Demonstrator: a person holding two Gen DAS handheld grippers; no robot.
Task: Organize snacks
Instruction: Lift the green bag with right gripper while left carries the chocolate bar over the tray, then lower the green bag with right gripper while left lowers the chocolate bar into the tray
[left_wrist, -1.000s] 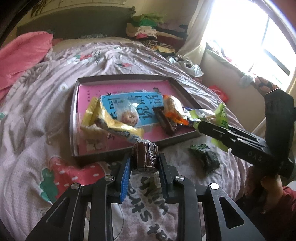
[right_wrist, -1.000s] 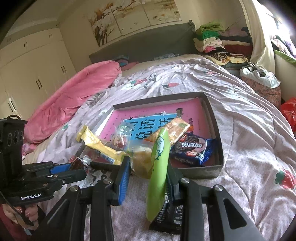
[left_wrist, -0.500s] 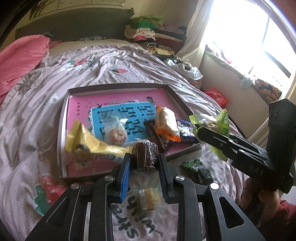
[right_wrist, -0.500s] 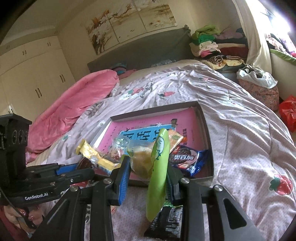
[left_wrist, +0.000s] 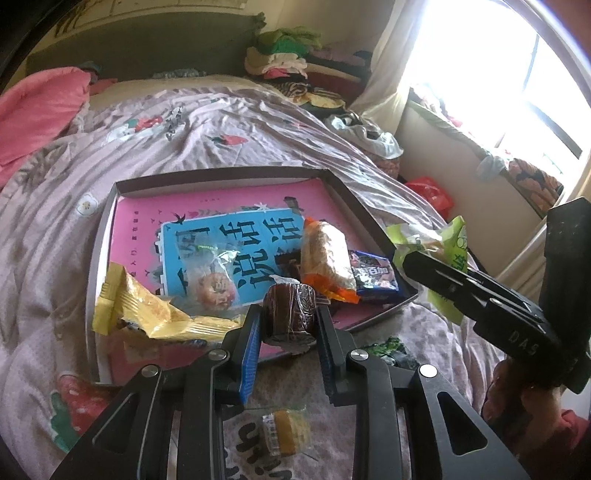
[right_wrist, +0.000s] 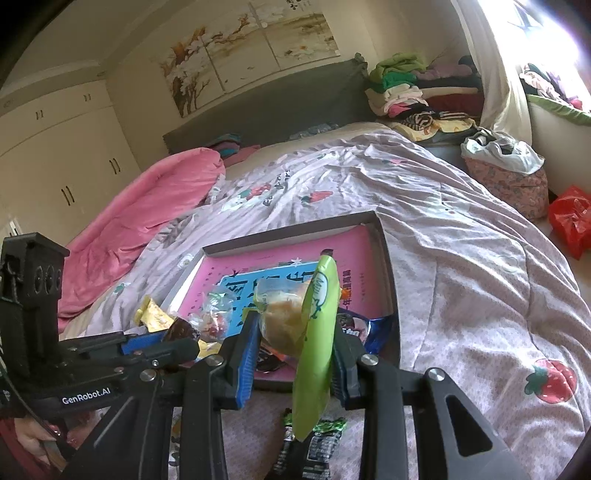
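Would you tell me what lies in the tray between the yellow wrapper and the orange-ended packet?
A clear-wrapped round pastry, lying on the blue book cover, seen in the left wrist view.

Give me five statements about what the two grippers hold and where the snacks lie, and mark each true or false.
1. The left gripper is shut on a brown wrapped cake. True.
2. The right gripper is open and holds nothing. False: it is shut on a green-wrapped pastry.
3. The blue cookie packet lies inside the shallow box. True.
4. The dark green packet lies inside the box. False: it lies on the bedspread, outside the box's near edge.
5. A small yellow wrapped snack lies on the bedspread below the left gripper. True.
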